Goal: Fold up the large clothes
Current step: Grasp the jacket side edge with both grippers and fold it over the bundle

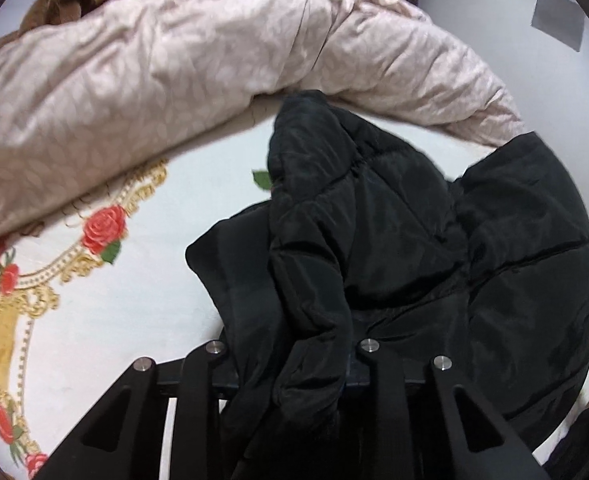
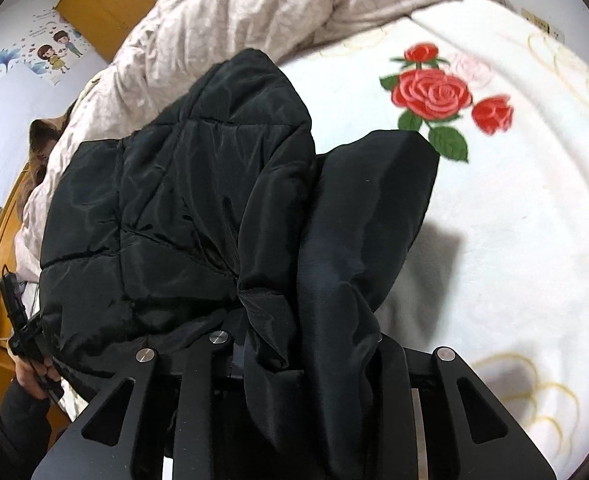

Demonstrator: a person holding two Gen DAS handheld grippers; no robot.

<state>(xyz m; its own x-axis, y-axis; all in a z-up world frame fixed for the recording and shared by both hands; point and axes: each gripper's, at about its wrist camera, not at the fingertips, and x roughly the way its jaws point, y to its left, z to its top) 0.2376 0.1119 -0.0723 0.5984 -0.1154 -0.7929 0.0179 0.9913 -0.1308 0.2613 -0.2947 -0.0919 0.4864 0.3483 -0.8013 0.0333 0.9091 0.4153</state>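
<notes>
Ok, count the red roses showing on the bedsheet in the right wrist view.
3. A large rose sits in the middle of the spray, a smaller one above it, and another to its right. The black jacket may hide more.

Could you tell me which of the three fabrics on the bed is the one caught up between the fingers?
The black puffer jacket: its quilted cloth bunches up through both grippers, while the beige quilt and rose-printed sheet lie untouched.

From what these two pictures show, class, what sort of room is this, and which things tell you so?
Most likely a bedroom at home. A rumpled pinkish quilt is heaped on a white sheet printed with red roses, like a bed, and cartoon stickers decorate the wall beside a wooden door.
</notes>
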